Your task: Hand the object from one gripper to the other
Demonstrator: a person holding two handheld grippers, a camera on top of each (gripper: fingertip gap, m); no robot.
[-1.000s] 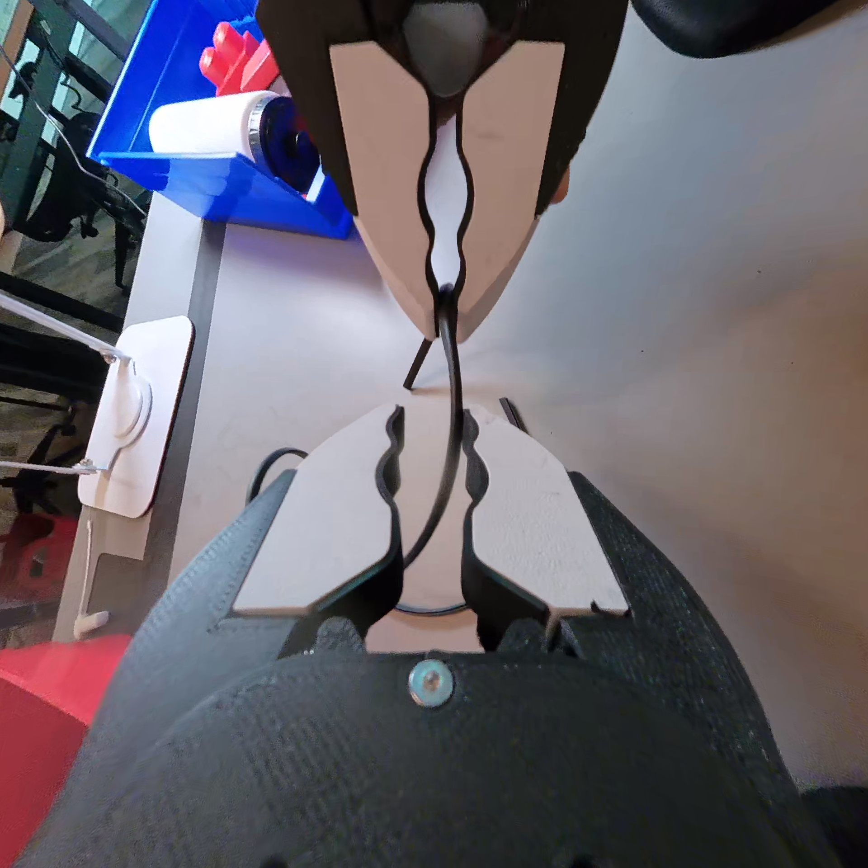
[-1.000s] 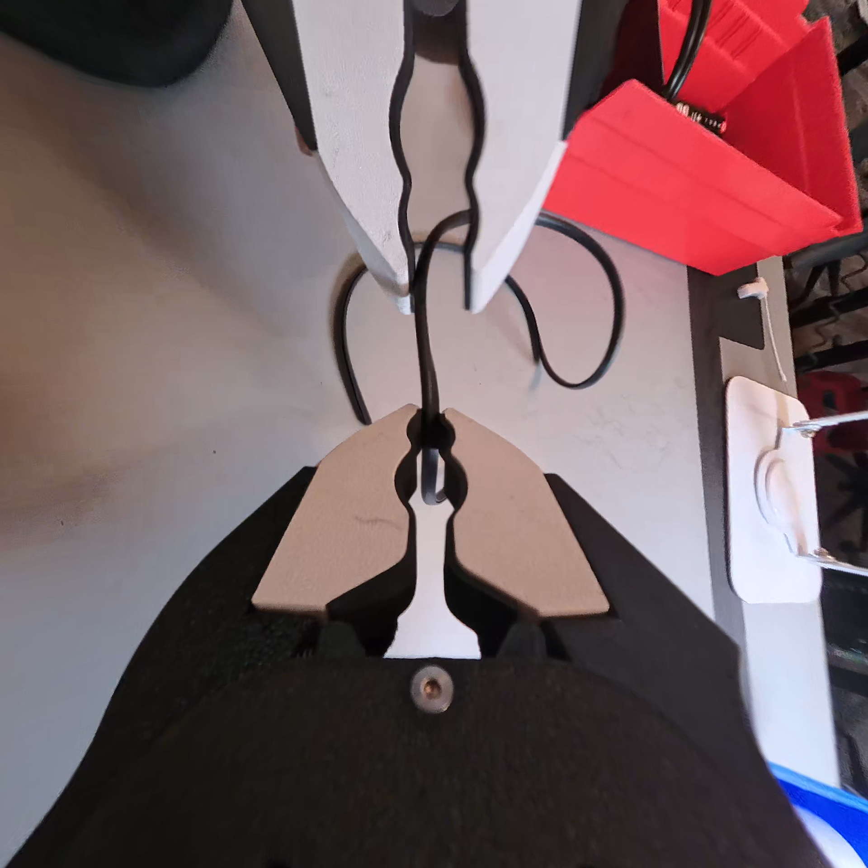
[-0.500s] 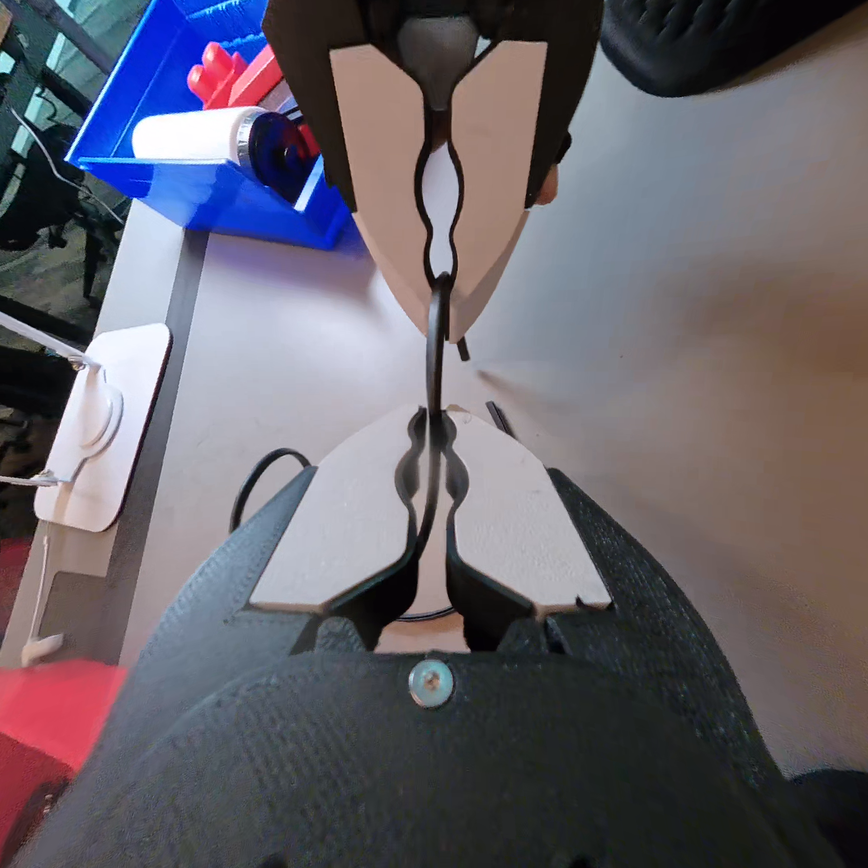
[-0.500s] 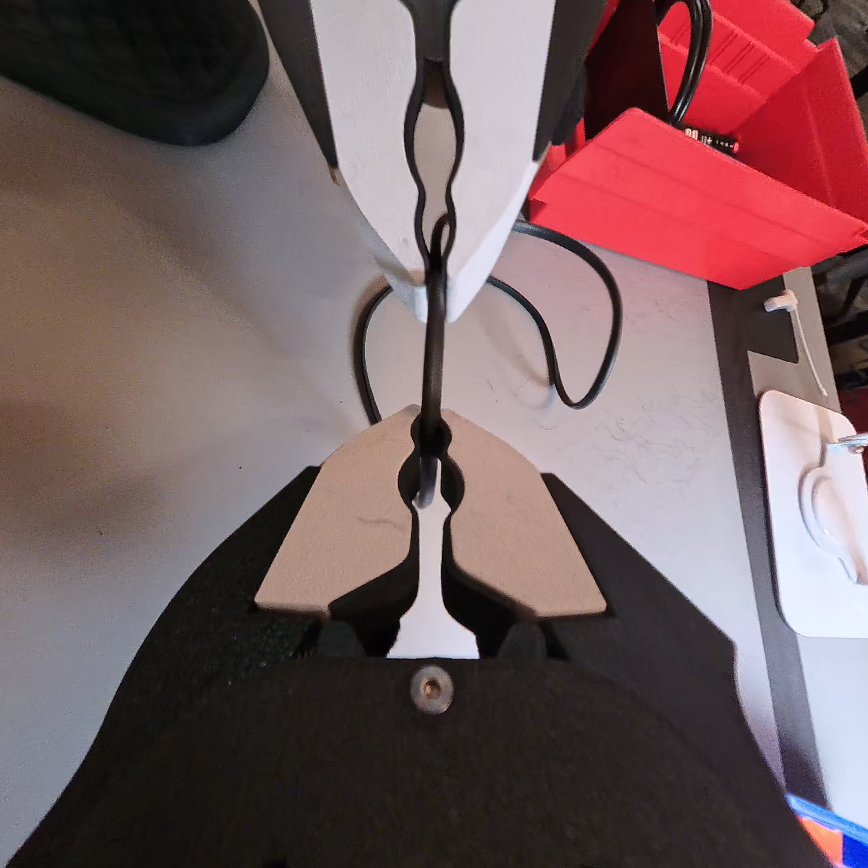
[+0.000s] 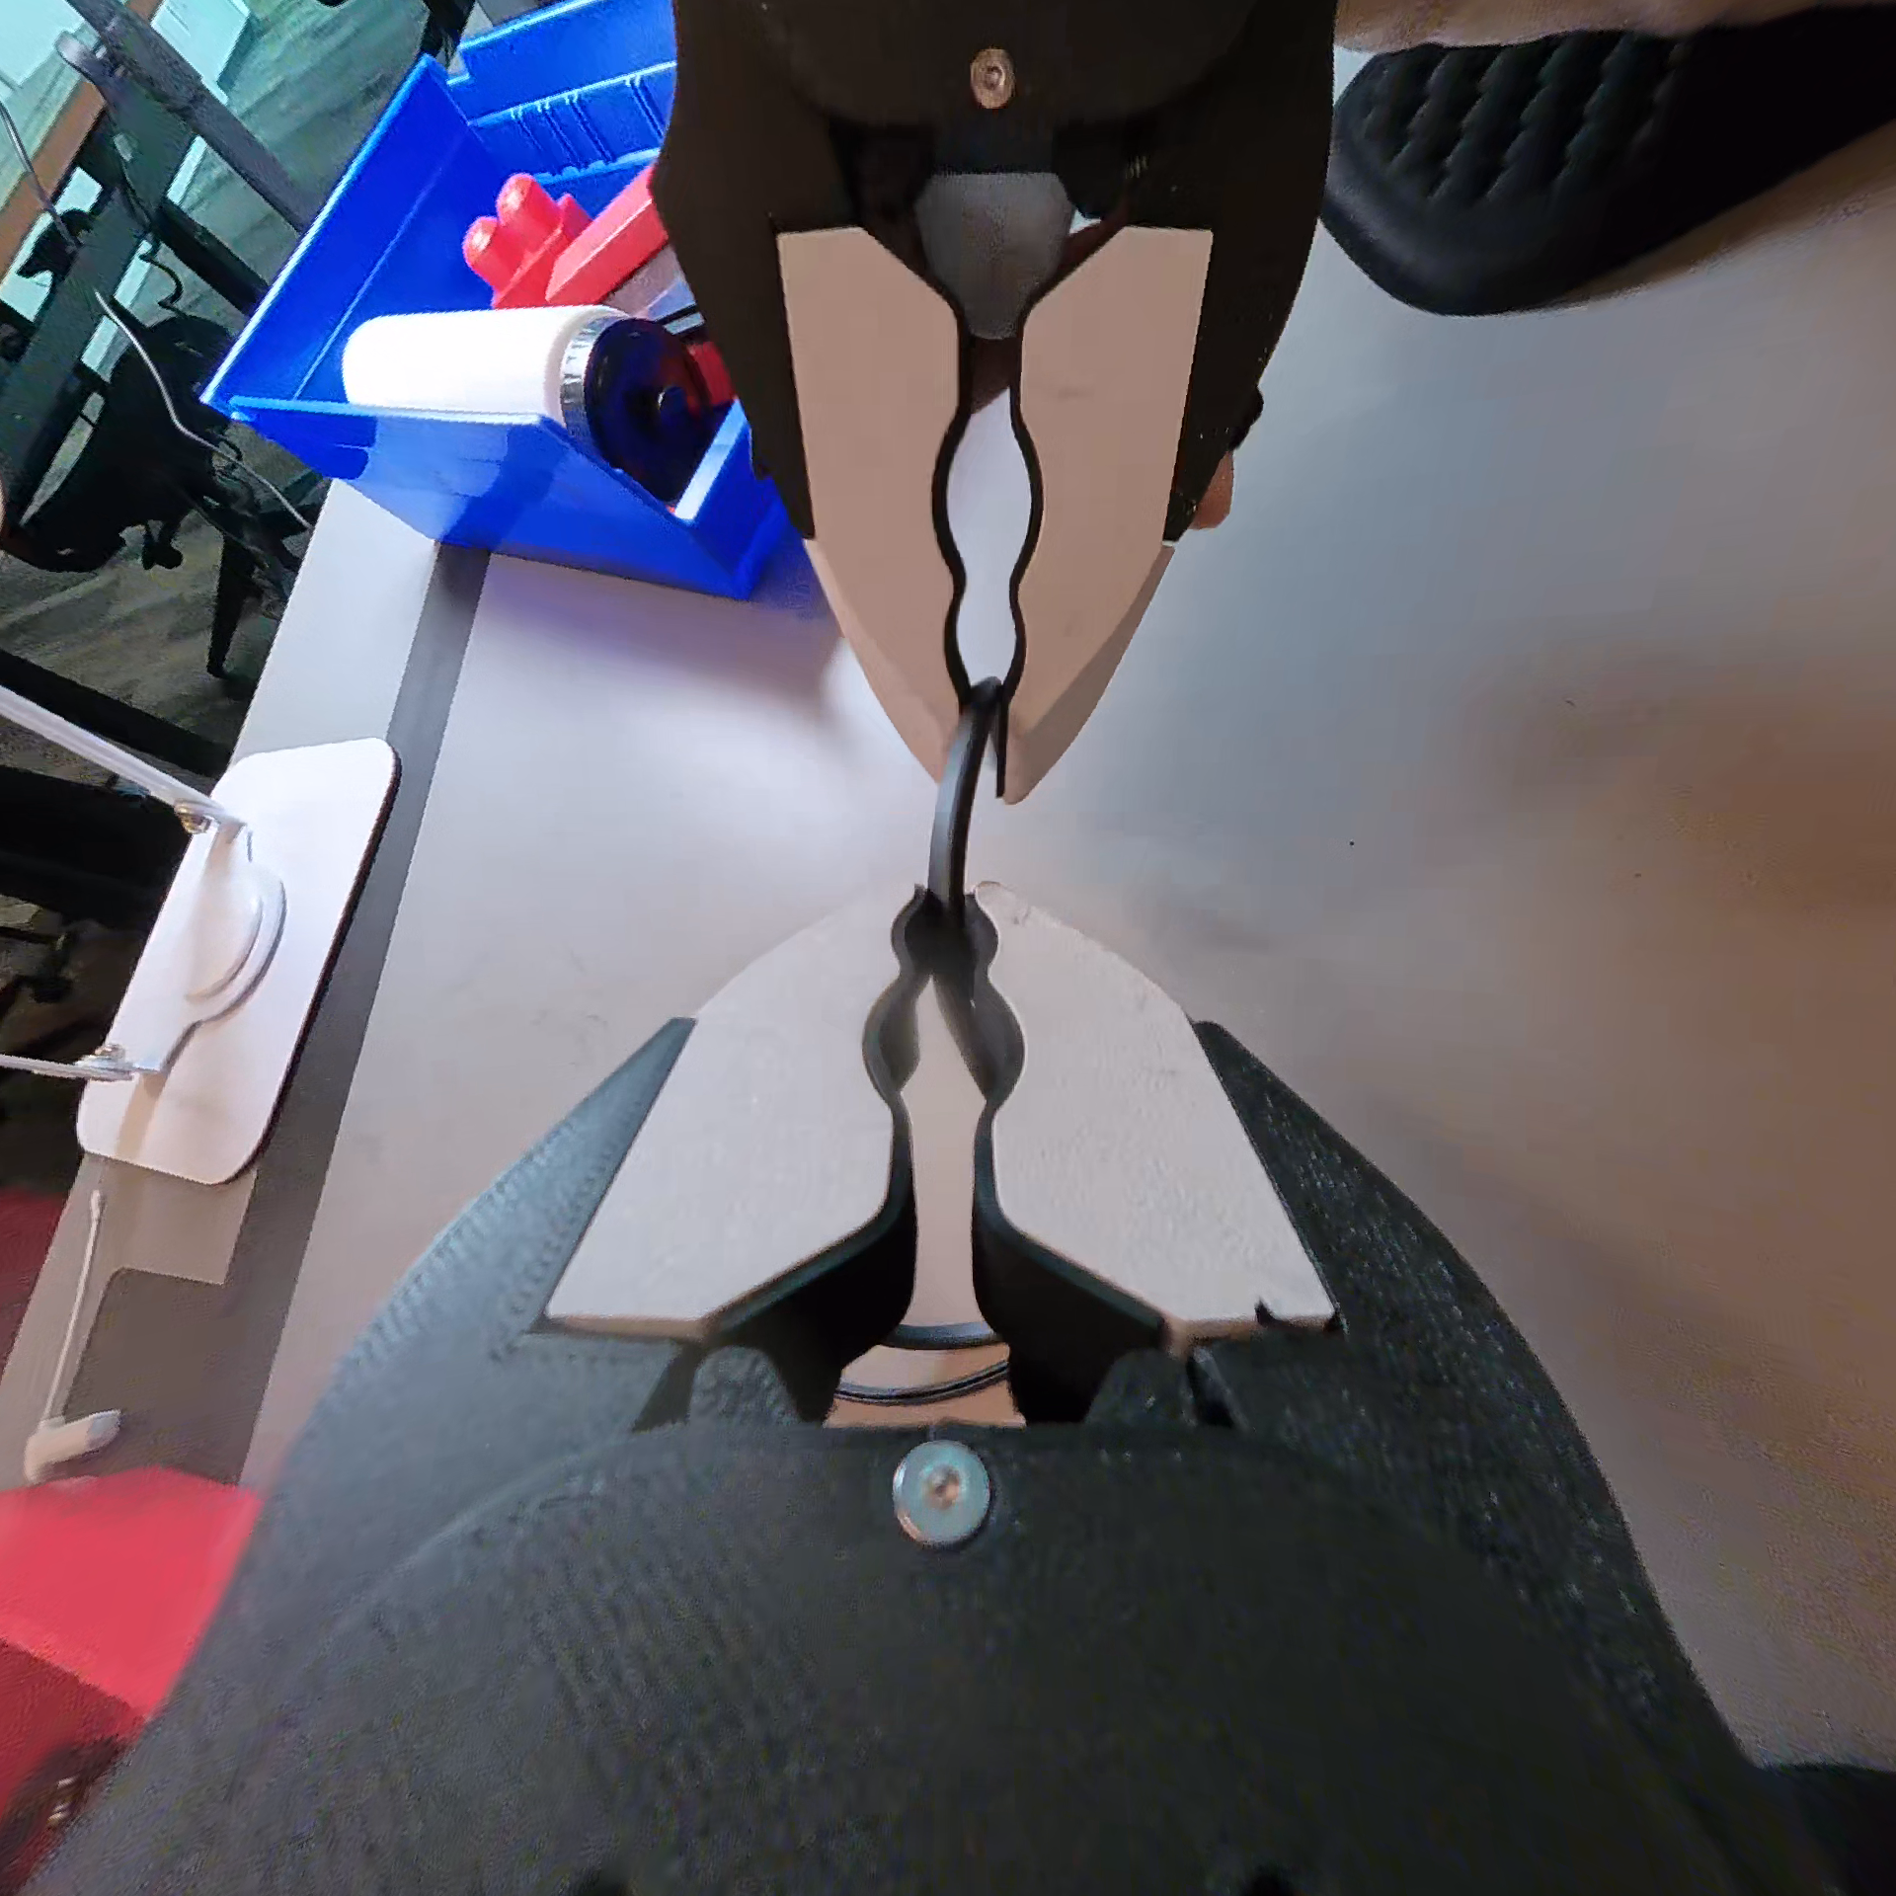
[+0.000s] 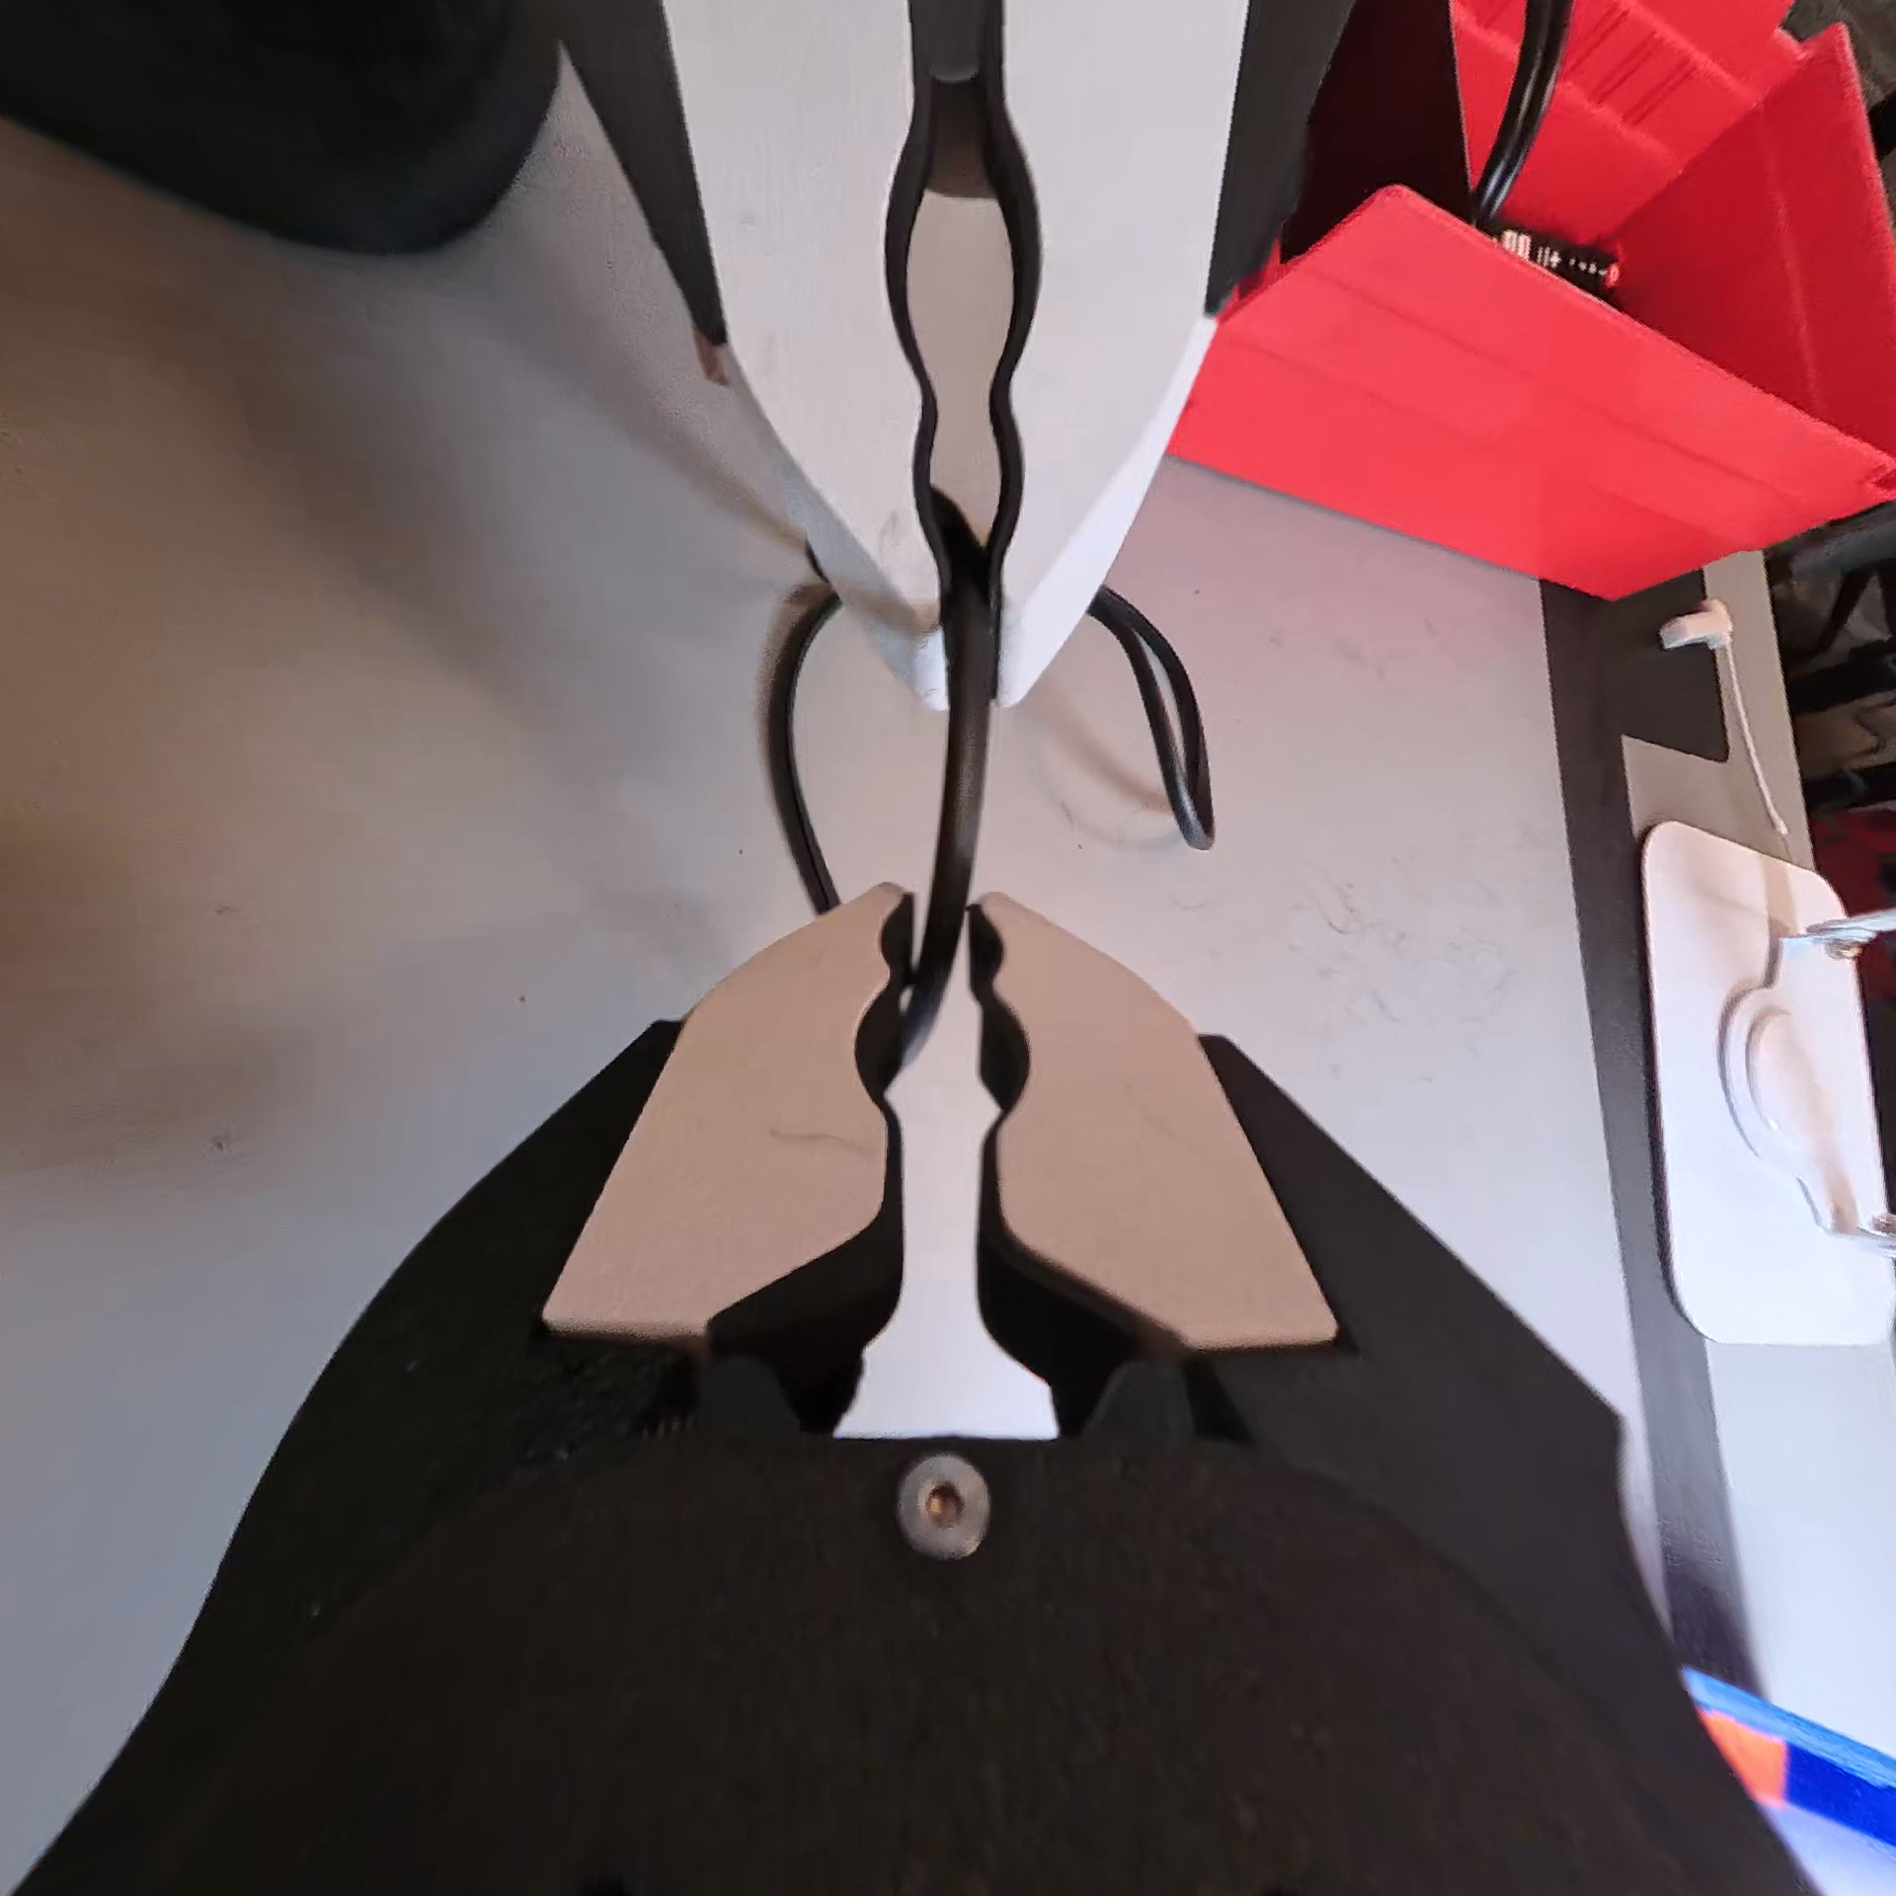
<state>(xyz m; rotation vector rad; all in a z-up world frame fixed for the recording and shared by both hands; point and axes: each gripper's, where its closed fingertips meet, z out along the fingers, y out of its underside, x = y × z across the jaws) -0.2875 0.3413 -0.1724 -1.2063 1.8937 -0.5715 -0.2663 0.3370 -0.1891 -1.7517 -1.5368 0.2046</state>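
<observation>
Both tools met tip to tip above the pale surface (image 5: 1539,923), with a black cable (image 6: 959,800) strung between them. In the left wrist view the left tool (image 5: 949,908) had its jaws drawn in tight on the cable near the tips, so it appeared to have a firm hold. In the right wrist view the right tool (image 6: 939,908) showed a narrow gap between its jaws; the cable's end passed through that gap, leaning against one finger, and seemed no longer pinched. The rest of the cable hung in loose loops behind the left tool, down toward the surface.

By the look of it, the hand-over was at the release step, the cable passing to the left tool.

Several things could go wrong from there. The left tool gripped close to its tips, so a sideways tug might slide the thin, round cable out along the wavy jaw edge. If the right tool pulled away before its jaws cleared fully, the cable end could catch in a notch and be dragged from the other grip. The dangling loops could also snag on the red bin (image 6: 1539,390) standing just beside them, and the weight of the slack could work the cable loose.

A blue bin (image 5: 492,482) stood well apart.
</observation>
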